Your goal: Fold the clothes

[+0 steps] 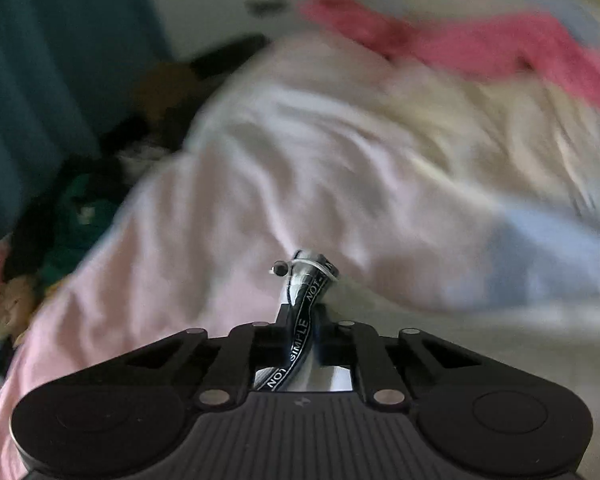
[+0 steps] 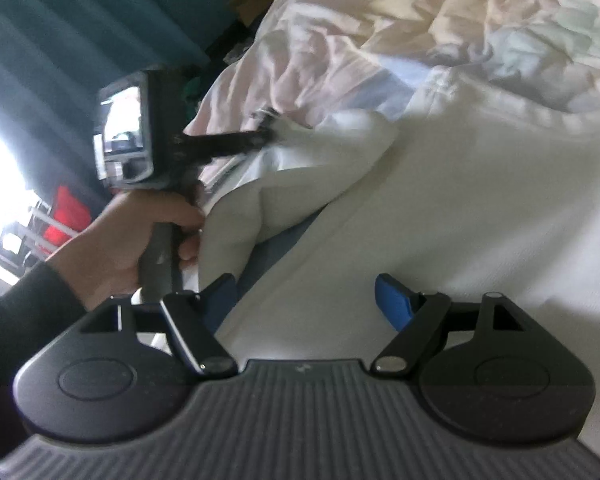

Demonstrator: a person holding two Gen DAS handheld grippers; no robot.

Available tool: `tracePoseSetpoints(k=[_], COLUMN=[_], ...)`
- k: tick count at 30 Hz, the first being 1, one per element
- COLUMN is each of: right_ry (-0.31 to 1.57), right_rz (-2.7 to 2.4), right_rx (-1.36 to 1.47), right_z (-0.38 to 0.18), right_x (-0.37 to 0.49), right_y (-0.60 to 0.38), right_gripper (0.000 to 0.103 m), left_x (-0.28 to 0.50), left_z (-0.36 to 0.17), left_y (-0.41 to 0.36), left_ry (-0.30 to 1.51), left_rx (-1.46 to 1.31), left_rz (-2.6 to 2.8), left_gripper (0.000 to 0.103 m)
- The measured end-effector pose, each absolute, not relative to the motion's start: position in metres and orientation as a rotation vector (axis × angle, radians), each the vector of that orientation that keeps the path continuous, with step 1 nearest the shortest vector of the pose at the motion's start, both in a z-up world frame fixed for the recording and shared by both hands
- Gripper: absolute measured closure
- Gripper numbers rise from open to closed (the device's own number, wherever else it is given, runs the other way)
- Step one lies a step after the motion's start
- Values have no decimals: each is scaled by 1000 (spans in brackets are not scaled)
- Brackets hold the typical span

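Much of the left wrist view is smeared by motion blur: the pink strip across the top and the dark heap at the left edge are hard to make out. The left gripper has its fingers together, clamped on a black drawstring printed with white letters, which ends in a shiny metal tip with a white knot. The fingers themselves are mostly hidden behind the cord. The white garment it belongs to lies spread on the bed, soft and creased, over a rumpled pastel quilt. In the right wrist view, a hand in a dark sleeve holds the other tool's handle. The right gripper hovers over the white cloth, its blue-padded fingers wide apart, holding nothing.
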State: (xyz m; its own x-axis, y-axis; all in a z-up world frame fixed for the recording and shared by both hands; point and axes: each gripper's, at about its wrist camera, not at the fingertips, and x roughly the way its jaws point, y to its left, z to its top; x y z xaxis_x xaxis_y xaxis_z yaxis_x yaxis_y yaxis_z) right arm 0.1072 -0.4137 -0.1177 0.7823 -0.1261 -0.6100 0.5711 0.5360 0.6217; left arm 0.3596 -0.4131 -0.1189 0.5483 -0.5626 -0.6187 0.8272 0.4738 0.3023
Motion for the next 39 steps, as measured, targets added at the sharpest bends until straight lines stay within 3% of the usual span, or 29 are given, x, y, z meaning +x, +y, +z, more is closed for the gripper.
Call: tracePoseSetpoints(k=[5, 6, 7, 9, 11, 13, 16, 26, 28, 39], right_ry=[525, 526, 527, 515, 500, 487, 474, 481, 484, 478], right_rz=[-455, -452, -448, -433, -424, -415, -414, -308, -286, -256], right_rx=[883, 879, 874, 835, 796, 768, 743, 633, 617, 840], right_z=[-113, -113, -112, -107, -102, -98, -92, -69, -61, -38], right_x=[105, 105, 103, 98, 97, 97, 95, 86, 82, 42], right_y=[-412, -411, -411, -409, -408, -407, -407, -383, -379, -416], right_gripper=[24, 24, 24, 24, 23, 24, 24, 24, 24, 23], left_x=[362, 358, 353, 345, 343, 340, 326, 176, 139, 28], left_z=[-109, -116, -121, -123, -117, -101, -70, -5, -1, -21], left_y=[-431, -435, -434, -425, -409, -385, -337, -106, -53, 227], left_ry=[493, 503, 503, 485, 484, 505, 475, 499, 530, 776], left_rx=[476, 501, 515, 520, 504, 437, 370, 222, 120, -504], left_rz=[-697, -706, -721, -758, -767, -725, -662, -331, -235, 238], left_gripper=[86, 80, 66, 55, 52, 40, 32, 26, 21, 21])
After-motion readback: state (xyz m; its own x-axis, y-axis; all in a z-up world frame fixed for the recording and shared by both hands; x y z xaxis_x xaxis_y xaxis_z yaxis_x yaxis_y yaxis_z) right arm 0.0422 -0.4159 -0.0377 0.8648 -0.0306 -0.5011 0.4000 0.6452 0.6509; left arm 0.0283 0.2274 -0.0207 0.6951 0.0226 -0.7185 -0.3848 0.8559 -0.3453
